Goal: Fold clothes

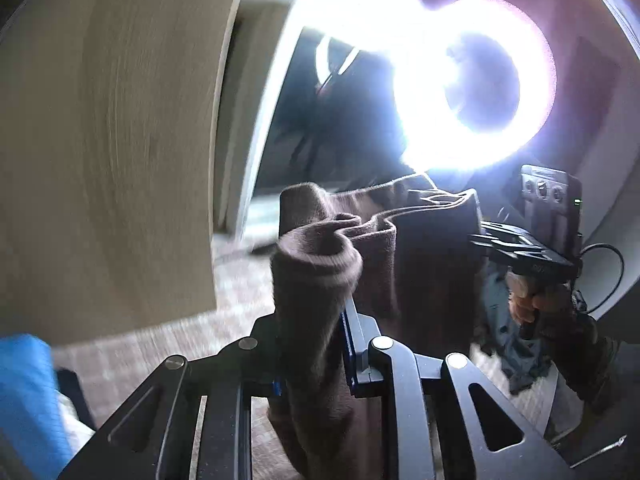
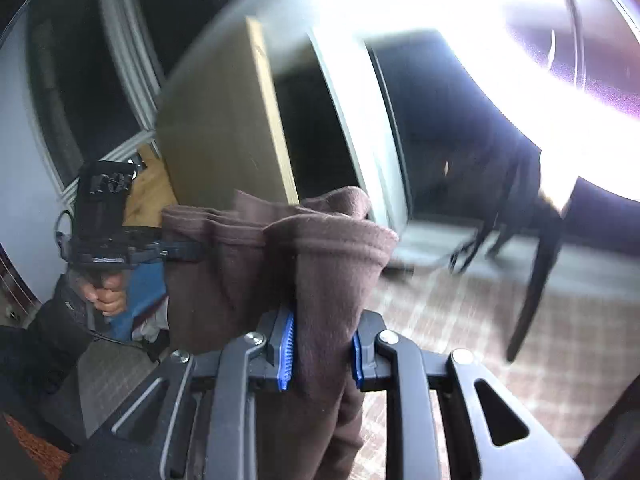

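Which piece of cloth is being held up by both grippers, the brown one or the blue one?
The brown cloth: both the left gripper and the right gripper pinch its top edge. The blue cloth lies low behind it, untouched.

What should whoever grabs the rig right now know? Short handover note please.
Left gripper: jaws shut on the brown garment, bunched edge.
Right gripper: jaws shut on the same garment's edge at another spot.
The garment hangs between both grippers, lifted off the checked surface; the top edge sags in folds.
Done: both edges gripped, cloth raised.
Left: spread it, lay it flat, fold. No fold visible yet.
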